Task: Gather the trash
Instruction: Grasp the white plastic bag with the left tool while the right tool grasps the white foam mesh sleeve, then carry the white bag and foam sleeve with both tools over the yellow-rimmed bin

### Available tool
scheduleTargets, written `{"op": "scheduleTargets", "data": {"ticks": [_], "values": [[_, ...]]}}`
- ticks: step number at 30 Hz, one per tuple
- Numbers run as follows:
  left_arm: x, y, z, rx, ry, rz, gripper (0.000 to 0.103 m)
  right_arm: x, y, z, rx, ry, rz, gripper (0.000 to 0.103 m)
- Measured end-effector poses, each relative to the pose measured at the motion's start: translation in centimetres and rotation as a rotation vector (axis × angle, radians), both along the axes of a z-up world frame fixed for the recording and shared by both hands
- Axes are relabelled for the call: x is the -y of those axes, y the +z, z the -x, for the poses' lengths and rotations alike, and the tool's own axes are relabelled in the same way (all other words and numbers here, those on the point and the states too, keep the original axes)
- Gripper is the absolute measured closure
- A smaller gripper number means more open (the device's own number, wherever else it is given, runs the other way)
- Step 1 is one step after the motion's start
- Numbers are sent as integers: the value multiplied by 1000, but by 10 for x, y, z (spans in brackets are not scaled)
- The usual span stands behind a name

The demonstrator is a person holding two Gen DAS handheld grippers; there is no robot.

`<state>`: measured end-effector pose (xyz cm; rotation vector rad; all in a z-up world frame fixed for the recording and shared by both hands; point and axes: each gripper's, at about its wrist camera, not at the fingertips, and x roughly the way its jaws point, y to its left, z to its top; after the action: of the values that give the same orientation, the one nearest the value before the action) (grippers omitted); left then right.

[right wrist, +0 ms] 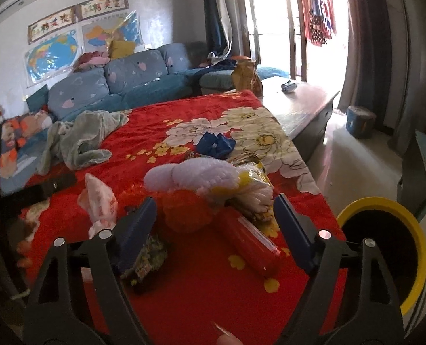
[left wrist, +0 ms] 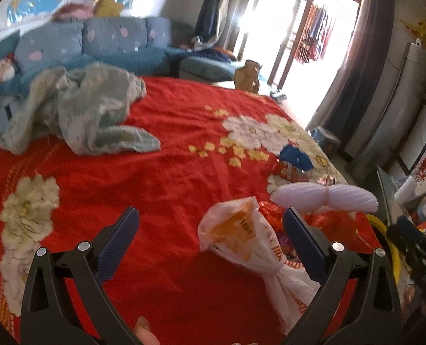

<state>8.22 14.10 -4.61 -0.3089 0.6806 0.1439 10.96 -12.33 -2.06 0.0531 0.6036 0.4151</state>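
Spread wide and empty, the right gripper [right wrist: 213,218] hangs low over a red tube-shaped wrapper [right wrist: 251,248] lying between its fingers on the red bedspread [right wrist: 201,296], with foam netting [right wrist: 192,174] and snack packets heaped just beyond. Equally open and empty, the left gripper [left wrist: 210,235] frames a knotted white plastic bag [left wrist: 256,256]. Judging by this, picking is underway: next, close on one piece and carry it to the yellow-rimmed bin [right wrist: 385,247] beside the bed.

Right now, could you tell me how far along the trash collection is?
Little looks done: the bin interior shows only dark, contents unclear. Nothing is in hand; the left gripper and right gripper are both open. Left on the red bedspread: the knotted plastic bag, the red tube, the blue wrapper.
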Motion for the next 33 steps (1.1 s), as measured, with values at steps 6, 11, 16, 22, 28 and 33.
{"op": "scheduleTargets", "data": {"ticks": [6, 11, 16, 22, 28, 33], "values": [[-1, -22, -18, -61, -26, 51, 6, -4, -1, -24, -39, 9, -27, 41], [-7, -33, -28, -87, -23, 114, 6, -15, -4, -39, -81, 49, -46, 55], [-11, -39, -35, -102, -34, 162, 7, -24, -10, -46, -114, 90, -56, 83], [-14, -41, -35, -106, -53, 200, 21, -27, -9, -37, -86, 112, -54, 90], [-7, -34, -34, -98, -98, 202, 51, -28, -2, -27, -44, 119, -56, 91], [-2, -29, -32, -105, -114, 176, 62, -28, 4, -21, -20, 127, -65, 91]]}}
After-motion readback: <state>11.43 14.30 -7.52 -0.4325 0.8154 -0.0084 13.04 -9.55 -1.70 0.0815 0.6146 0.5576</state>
